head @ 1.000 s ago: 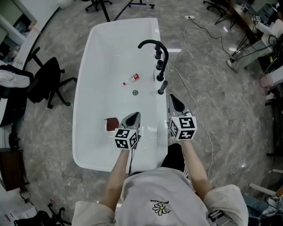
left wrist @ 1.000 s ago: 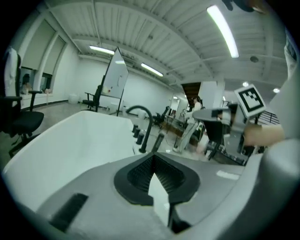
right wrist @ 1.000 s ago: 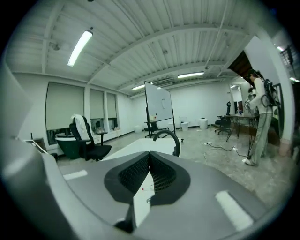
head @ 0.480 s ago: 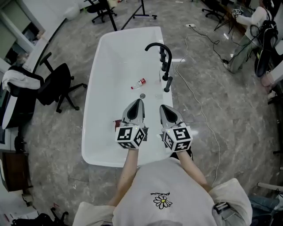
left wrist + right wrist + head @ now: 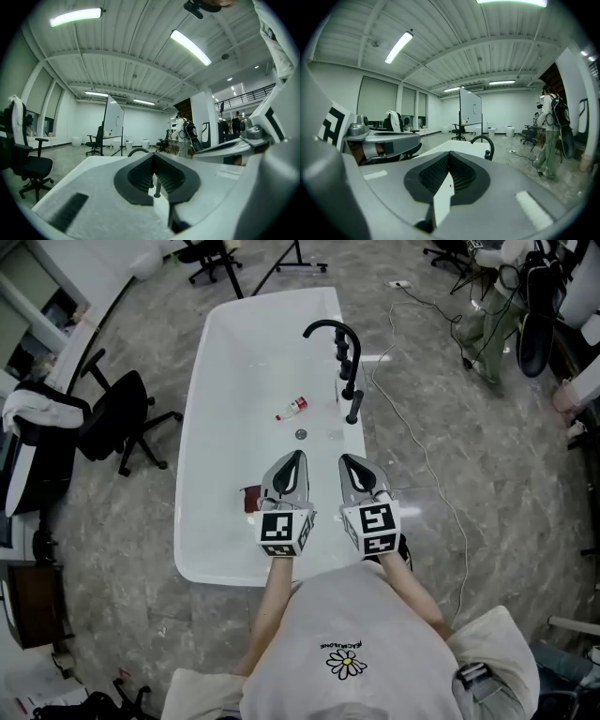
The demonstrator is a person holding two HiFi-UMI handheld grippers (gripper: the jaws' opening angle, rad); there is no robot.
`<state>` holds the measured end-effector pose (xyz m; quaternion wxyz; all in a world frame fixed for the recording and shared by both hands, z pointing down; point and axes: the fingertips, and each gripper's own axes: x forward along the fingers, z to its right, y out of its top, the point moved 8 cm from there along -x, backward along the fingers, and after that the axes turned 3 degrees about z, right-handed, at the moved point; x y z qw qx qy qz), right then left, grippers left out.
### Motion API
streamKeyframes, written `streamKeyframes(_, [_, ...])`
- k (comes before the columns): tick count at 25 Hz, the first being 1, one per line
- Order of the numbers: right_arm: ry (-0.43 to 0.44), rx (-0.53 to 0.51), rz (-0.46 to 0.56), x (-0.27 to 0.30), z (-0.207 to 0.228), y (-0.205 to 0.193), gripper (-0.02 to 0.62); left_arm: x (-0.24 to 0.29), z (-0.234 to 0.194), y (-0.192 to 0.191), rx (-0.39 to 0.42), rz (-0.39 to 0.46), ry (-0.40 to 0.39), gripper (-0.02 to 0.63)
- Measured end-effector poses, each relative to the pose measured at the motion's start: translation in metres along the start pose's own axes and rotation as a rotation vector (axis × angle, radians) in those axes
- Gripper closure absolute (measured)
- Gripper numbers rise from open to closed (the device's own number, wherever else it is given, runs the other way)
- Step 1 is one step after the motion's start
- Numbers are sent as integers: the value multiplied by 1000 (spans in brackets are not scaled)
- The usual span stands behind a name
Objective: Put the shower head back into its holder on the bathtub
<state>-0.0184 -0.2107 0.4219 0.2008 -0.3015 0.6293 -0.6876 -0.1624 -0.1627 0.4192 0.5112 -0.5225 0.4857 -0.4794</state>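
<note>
Noted a white bathtub on a grey marbled floor, running lengthwise away from the camera. Found the left gripper and the right gripper side by side above the near half of the tub. Saw both pointing toward its far end, close together but not touching.

Checked the left gripper view: pads fully together, nothing between them. Checked the right gripper view: same closed state, likewise empty.

Located the shower head on the right rim of the tub. Recorded it as black, leaning, and nearest to the camera in the row of black fittings. Placed it just this side of the curved black faucet and well ahead of both grippers, touched by neither. Could not tell at this size whether it is seated in its holder.

Logged inside the tub:
- a small red and white bottle lying on its side
- the round drain just nearer than the bottle
- a dark red object on the tub floor just left of the left gripper, too small to identify

Logged around the tub:
- a black office chair to the left
- a thin cable snaking over the floor to the right

Picked out in the right gripper view a whiteboard across the room and a person standing at the right edge.
</note>
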Motion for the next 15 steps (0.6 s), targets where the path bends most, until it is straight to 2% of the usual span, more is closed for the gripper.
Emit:
streamKeyframes(5, [-27,27,-10,-4,7,-5,591,-6,-2,-4,-3,-11,11,606])
streamKeyframes(15, [21,4,-36,-2,-4,-14,591,-9,-4,-18,-17,-47,12,606])
